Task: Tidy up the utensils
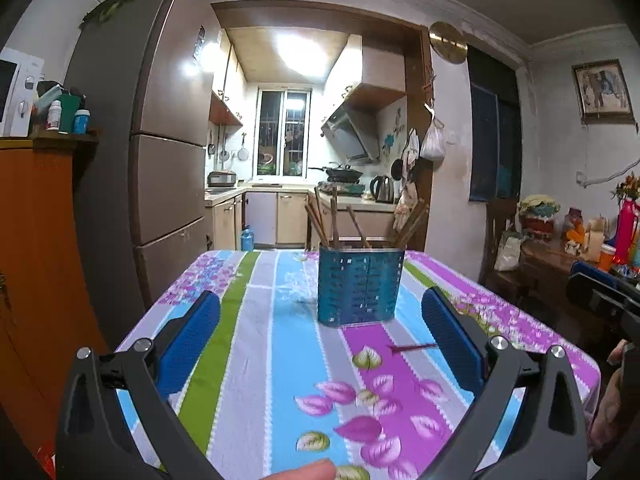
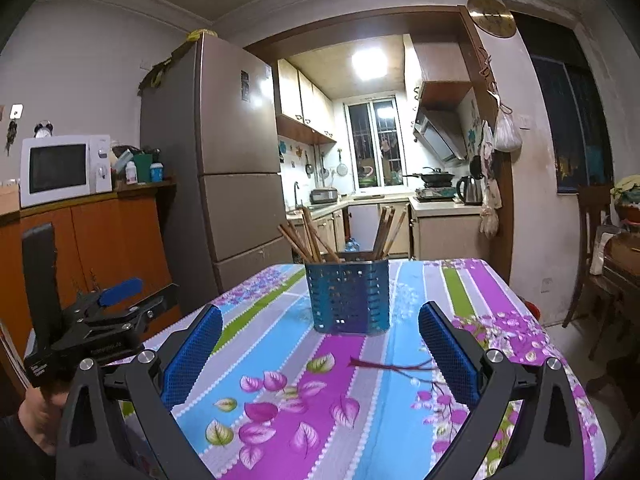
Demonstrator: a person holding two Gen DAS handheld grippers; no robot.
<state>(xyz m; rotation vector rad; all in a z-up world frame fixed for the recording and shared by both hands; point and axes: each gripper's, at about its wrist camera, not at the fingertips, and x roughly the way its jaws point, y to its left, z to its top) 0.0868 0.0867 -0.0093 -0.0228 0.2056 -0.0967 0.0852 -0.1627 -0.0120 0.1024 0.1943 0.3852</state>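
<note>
A blue perforated utensil holder (image 1: 360,286) stands on the striped floral tablecloth (image 1: 280,360), with several brown wooden chopsticks (image 1: 324,220) upright in it. It also shows in the right wrist view (image 2: 347,297) with the chopsticks (image 2: 308,240). A dark thin stick-like mark (image 1: 412,347) lies on the cloth in front of the holder, also in the right wrist view (image 2: 384,366); I cannot tell if it is a utensil or print. My left gripper (image 1: 320,328) is open and empty. My right gripper (image 2: 320,332) is open and empty.
A tall fridge (image 1: 160,140) stands left of the table, an orange cabinet (image 2: 100,240) with a microwave (image 2: 64,170) beside it. A wooden chair (image 2: 596,256) and cluttered sideboard (image 1: 568,252) are on the right. The other gripper shows at the left edge (image 2: 92,320).
</note>
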